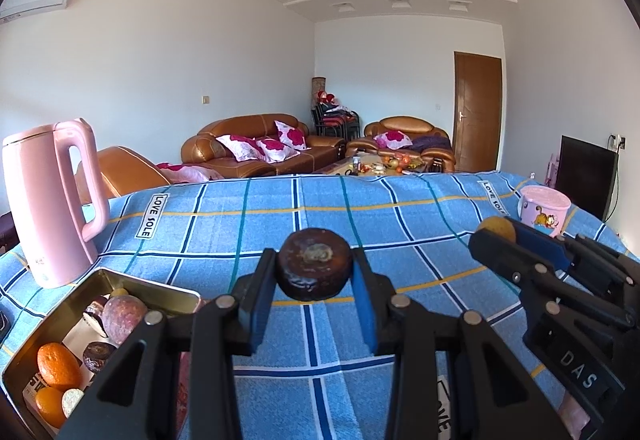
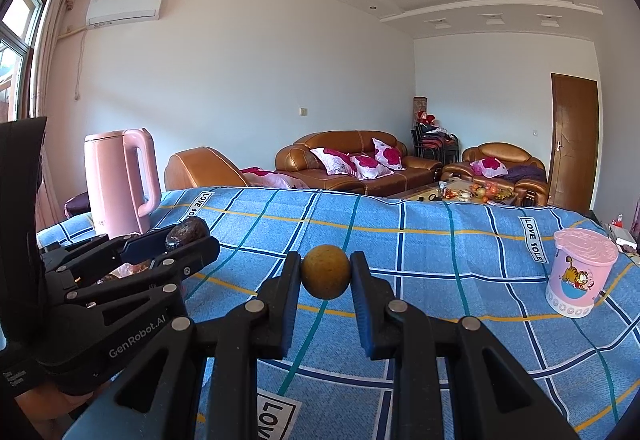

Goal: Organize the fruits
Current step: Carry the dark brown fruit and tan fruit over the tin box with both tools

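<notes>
My left gripper [image 1: 315, 272] is shut on a dark brown round fruit [image 1: 315, 263] and holds it above the blue checked cloth. It also shows in the right wrist view [image 2: 188, 234], with the dark fruit [image 2: 187, 230] at its tips. My right gripper [image 2: 325, 276] is shut on a small yellow-brown round fruit [image 2: 325, 271] above the cloth. It shows at the right of the left wrist view [image 1: 496, 232], holding that fruit [image 1: 497, 228]. A metal tin [image 1: 176, 294] at lower left holds oranges [image 1: 58, 366], a purple fruit [image 1: 124, 318] and dark fruits.
A pink kettle [image 1: 52, 199] stands at the table's left, behind the tin; it also shows in the right wrist view [image 2: 118, 181]. A pink lidded cup [image 2: 580, 272] stands at the right, also seen in the left wrist view [image 1: 544, 209]. Sofas and a door lie beyond the table.
</notes>
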`<act>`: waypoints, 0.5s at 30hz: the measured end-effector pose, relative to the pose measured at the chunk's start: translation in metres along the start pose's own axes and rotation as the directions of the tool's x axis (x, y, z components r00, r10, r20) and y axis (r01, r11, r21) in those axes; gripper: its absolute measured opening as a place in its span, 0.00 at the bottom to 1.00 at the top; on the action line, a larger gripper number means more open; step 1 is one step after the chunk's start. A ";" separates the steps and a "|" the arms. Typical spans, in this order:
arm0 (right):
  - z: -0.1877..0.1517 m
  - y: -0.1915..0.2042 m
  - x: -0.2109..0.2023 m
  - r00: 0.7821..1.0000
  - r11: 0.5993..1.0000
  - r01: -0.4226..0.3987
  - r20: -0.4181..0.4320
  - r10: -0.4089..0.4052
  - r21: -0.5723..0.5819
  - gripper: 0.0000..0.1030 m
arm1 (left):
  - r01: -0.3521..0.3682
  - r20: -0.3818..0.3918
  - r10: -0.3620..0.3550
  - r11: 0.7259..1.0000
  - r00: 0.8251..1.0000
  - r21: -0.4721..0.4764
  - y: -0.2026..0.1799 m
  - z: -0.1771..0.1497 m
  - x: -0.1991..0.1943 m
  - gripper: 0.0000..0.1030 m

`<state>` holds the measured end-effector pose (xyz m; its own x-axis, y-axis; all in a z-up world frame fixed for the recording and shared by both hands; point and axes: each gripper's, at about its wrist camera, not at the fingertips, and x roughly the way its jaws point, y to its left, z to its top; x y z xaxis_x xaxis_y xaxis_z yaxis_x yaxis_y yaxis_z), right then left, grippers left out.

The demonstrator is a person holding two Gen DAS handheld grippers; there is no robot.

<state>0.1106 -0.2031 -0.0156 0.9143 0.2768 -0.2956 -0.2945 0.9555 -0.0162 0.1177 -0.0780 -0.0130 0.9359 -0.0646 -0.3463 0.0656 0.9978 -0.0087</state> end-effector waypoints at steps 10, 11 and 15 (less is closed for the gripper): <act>-0.001 0.014 -0.004 1.000 1.000 -0.013 -0.018 0.012 -0.020 0.26 | 0.013 -0.023 -0.014 1.000 1.000 -0.009 0.004 -0.004 -0.008 0.37; -0.001 0.016 -0.004 1.000 1.000 -0.010 -0.018 0.009 -0.021 0.26 | 0.014 -0.026 -0.014 1.000 1.000 -0.011 0.004 -0.005 -0.008 0.37; -0.002 0.020 -0.007 1.000 1.000 -0.014 -0.025 0.014 -0.012 0.26 | 0.012 -0.036 -0.012 1.000 0.999 -0.015 0.008 -0.007 -0.012 0.37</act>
<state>0.0979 -0.1863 -0.0160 0.9031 0.2873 -0.3192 -0.3108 0.9502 -0.0239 0.1047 -0.0695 -0.0156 0.9221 -0.0764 -0.3794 0.0715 0.9971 -0.0270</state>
